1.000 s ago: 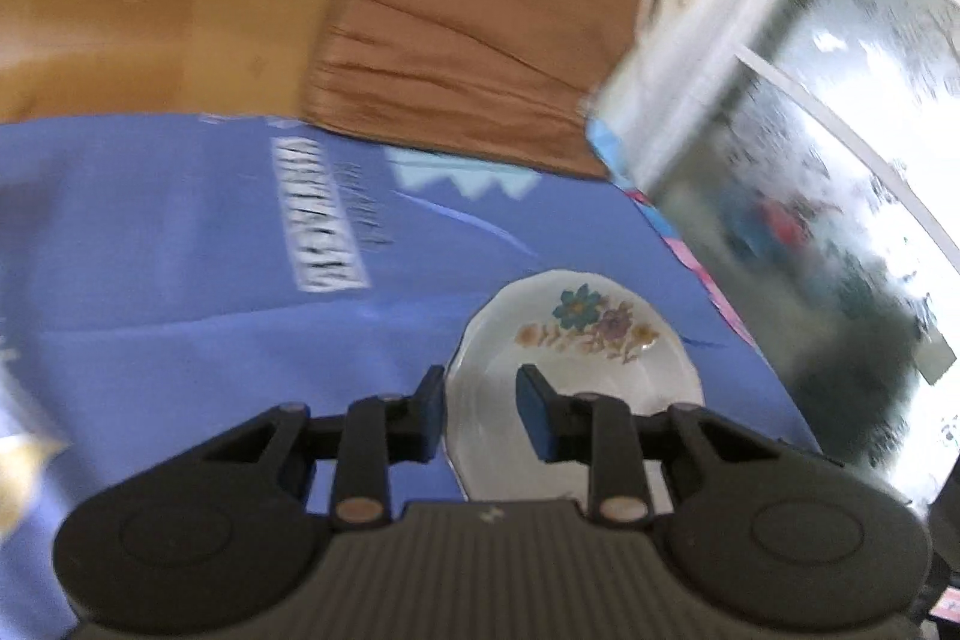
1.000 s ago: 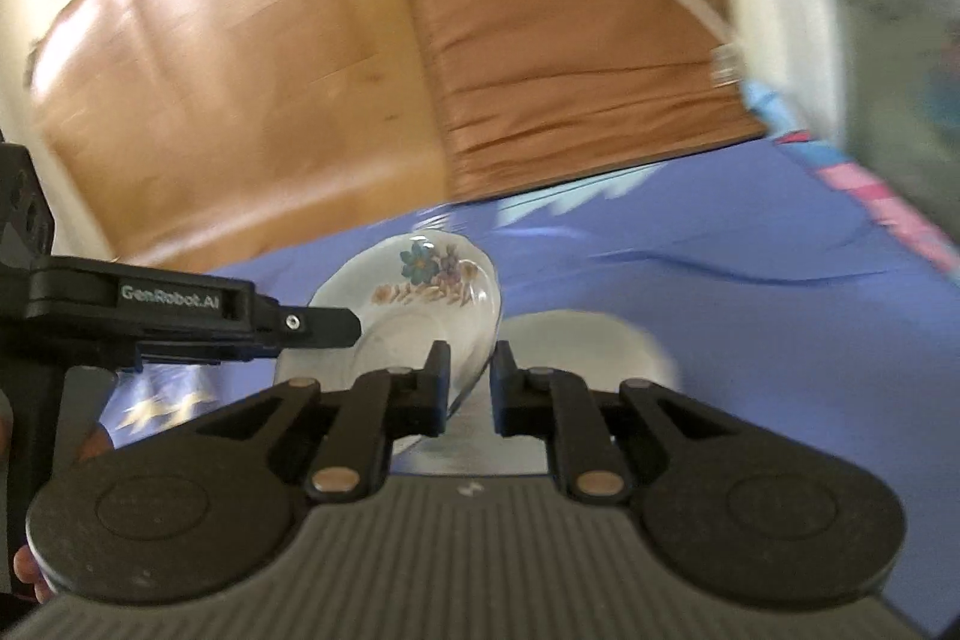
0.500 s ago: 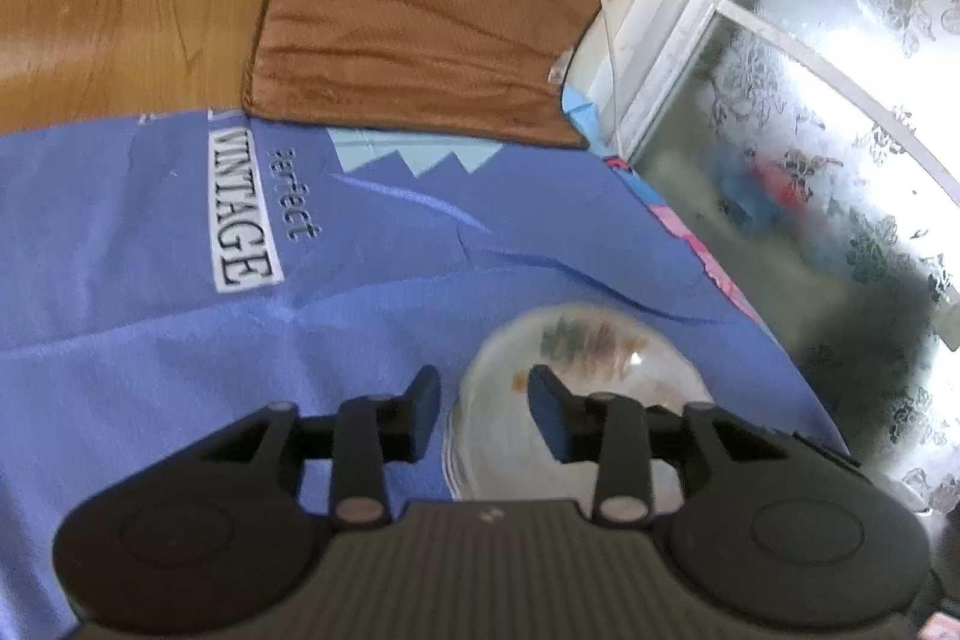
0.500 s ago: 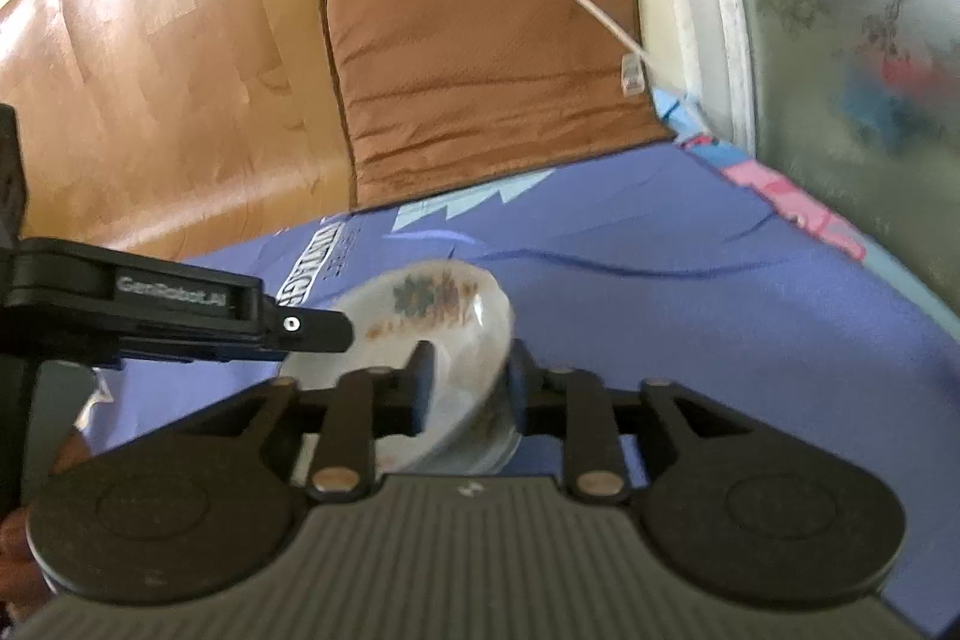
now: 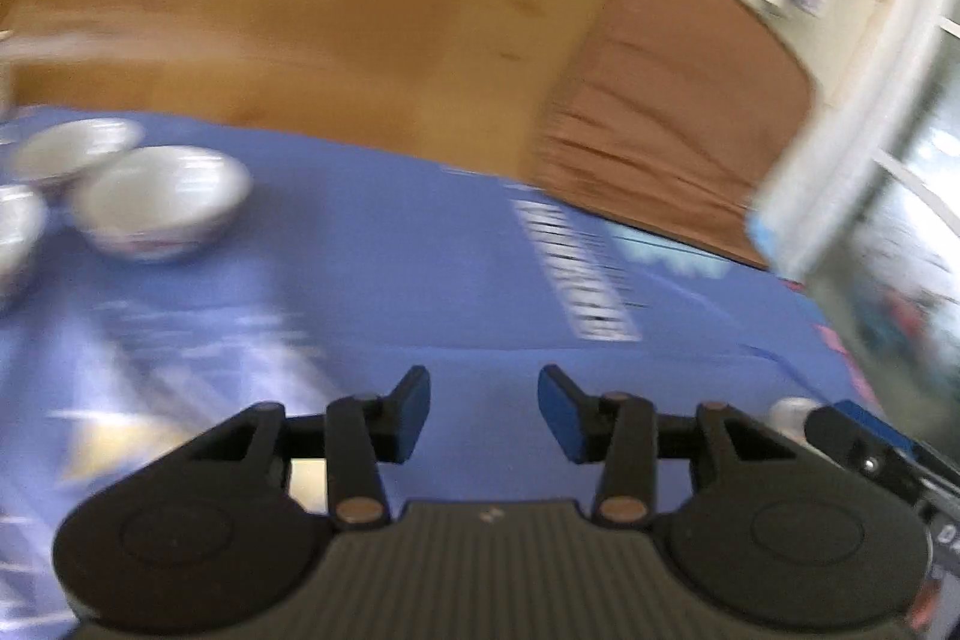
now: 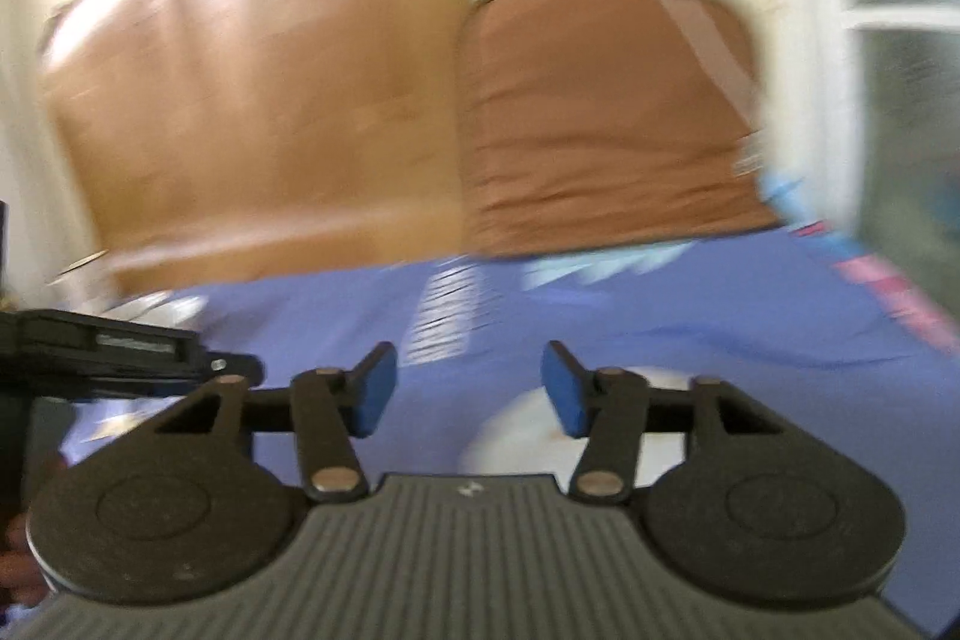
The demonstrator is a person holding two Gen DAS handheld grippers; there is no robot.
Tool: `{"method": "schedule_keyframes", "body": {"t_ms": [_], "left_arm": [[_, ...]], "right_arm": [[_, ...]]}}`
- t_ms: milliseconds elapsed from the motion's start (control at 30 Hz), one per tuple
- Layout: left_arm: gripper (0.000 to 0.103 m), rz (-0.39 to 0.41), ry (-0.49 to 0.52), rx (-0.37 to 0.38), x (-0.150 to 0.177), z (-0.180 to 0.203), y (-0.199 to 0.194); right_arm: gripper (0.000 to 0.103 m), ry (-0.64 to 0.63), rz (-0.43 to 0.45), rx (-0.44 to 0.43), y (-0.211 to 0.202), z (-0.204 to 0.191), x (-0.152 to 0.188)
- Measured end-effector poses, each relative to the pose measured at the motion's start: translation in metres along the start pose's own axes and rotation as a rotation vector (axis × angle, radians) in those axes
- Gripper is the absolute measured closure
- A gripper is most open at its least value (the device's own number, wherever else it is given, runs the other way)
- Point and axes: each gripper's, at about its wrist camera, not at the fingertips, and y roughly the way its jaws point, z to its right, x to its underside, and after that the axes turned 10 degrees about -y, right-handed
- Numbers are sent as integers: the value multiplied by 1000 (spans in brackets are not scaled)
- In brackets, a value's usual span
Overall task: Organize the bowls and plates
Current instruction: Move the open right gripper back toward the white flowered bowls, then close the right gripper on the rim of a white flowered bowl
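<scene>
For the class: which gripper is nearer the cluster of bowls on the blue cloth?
Left. The left gripper faces the bowls, which lie ahead to its left. The right gripper sits beside a white dish, with no bowls visible.

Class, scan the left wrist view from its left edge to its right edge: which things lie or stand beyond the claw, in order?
Cluster of white bowls → white lettering printed on the blue cloth → brown cushion → white window frame.

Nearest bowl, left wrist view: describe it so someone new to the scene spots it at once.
Start from the blue cloth in front of the wooden panel and look to its far left, where pale bowls cluster. The nearest bowl is the rightmost, the largest in view and the only one seen whole; the other bowls sit behind or run off the frame.
</scene>
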Motion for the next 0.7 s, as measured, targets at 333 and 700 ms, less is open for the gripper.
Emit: {"method": "schedule_keyframes", "body": {"t_ms": [333, 700], "left_arm": [[62, 114, -130, -223, -10, -103, -42], [62, 171, -127, -281, -5, -129, -49]], "right_arm": [[70, -5, -178, -313, 54, -101, -12], [69, -26, -279, -393, 91, -147, -29]]}}
